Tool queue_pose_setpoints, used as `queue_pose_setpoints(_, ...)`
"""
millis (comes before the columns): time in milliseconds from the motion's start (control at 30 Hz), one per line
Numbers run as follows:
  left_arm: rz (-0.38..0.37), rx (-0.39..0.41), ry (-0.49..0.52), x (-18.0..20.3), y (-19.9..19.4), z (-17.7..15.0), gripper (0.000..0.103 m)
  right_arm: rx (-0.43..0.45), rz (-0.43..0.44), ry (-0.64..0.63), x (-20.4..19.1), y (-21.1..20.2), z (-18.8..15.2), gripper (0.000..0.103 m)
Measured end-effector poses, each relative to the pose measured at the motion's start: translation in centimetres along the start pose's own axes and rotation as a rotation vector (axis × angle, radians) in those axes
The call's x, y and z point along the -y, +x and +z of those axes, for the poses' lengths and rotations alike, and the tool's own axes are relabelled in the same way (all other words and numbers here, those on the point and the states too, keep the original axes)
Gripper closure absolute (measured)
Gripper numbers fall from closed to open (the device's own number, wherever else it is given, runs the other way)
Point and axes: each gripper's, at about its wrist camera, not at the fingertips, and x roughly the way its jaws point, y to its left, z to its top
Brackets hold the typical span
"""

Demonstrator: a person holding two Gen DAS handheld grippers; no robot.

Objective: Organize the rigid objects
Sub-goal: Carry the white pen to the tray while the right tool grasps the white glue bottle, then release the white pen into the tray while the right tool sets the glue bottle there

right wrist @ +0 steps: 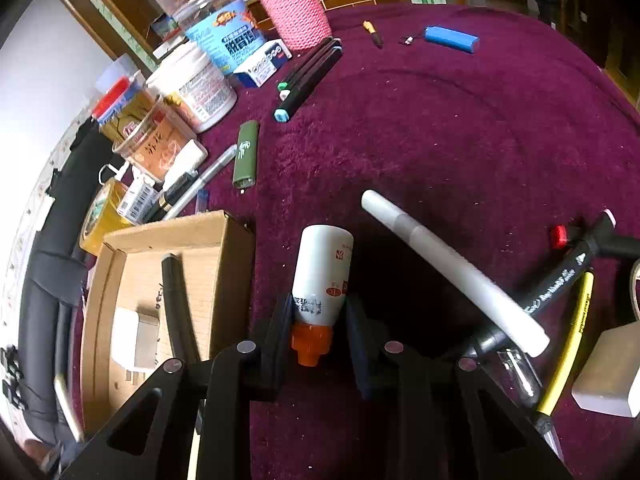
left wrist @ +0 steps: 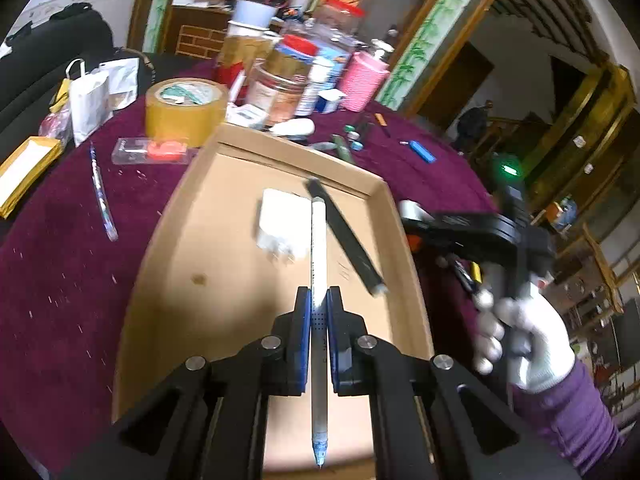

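Note:
My left gripper (left wrist: 319, 300) is shut on a white pen (left wrist: 319, 264) and holds it over the cardboard tray (left wrist: 192, 248). In the tray lie a white charger (left wrist: 282, 224) and a black marker (left wrist: 346, 236). My right gripper (right wrist: 319, 312) is partly open around a white glue bottle with an orange cap (right wrist: 322, 276) that lies on the purple cloth just right of the tray (right wrist: 224, 240). Whether its pads touch the bottle I cannot tell. The right gripper also shows, held by a gloved hand, in the left wrist view (left wrist: 472, 228).
A white marker (right wrist: 452, 272), a black marker (right wrist: 560, 284), a yellow pen (right wrist: 568, 340) and a grey block (right wrist: 608, 372) lie right of the bottle. A green lighter (right wrist: 246, 154), more markers (right wrist: 310, 78), a blue lighter (right wrist: 452, 39), jars and a tape roll (left wrist: 186, 110) crowd the far side.

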Motion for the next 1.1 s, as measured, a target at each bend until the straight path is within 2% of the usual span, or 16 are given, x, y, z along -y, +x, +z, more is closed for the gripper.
queue_pose_setpoints(167,0.094,-0.059,-0.034,-2.1,2.3,2.8,0.096,0.05,0.076,-0.071,-2.1,-3.4,0.3,0.075)
queue_pose_setpoints(300,0.111,-0.126,-0.058,-3.1,4.9,4.4,0.096,0.012,0.158,-0.184,-5.9,-3.8,-0.1,0.074)
queue_pose_setpoints(367,0.125,-0.149,-0.055,-3.1,6.2,4.8,0.096,-0.015,0.173,-0.22,-7.4,-3.1,-0.6,0.074)
queue_pose_setpoints(533,0.138,-0.2,-0.073,-3.6,8.8,5.6,0.096,-0.063,0.124,-0.299,-9.8,-0.7,-1.2,0.074)
queue_pose_setpoints(667,0.16,-0.187,-0.069,-3.5,8.9,6.0,0.096,-0.071,0.026,-0.341,-10.2,0.5,-1.1,0.074)
queue_pose_setpoints(733,0.169,-0.179,-0.081,-3.7,8.6,6.0,0.091,-0.076,-0.014,-0.357,-10.2,1.1,-0.9,0.074)
queue_pose_setpoints(800,0.157,-0.171,-0.098,-3.9,8.0,5.9,0.071,-0.094,-0.014,-0.352,-10.1,1.9,-0.8,0.075)
queue_pose_setpoints(833,0.14,-0.16,-0.109,-4.0,7.5,5.8,0.07,-0.1,-0.016,-0.35,-10.2,2.0,-0.8,0.074)
queue_pose_setpoints(900,0.119,-0.14,-0.118,-3.9,6.4,5.6,0.058,-0.114,-0.027,-0.358,-10.4,2.5,-0.8,0.074)
queue_pose_setpoints(967,0.109,-0.107,-0.112,-3.5,5.1,5.5,0.05,-0.112,-0.033,-0.358,-10.5,2.7,-0.8,0.074)
queue_pose_setpoints(1067,0.082,-0.056,-0.107,-3.1,2.8,5.0,0.039,-0.103,-0.013,-0.332,-10.3,2.2,-0.6,0.068)
queue_pose_setpoints(1100,0.071,-0.036,-0.112,-3.0,1.9,4.8,0.037,-0.088,0.005,-0.316,-10.2,1.7,-0.6,0.063)
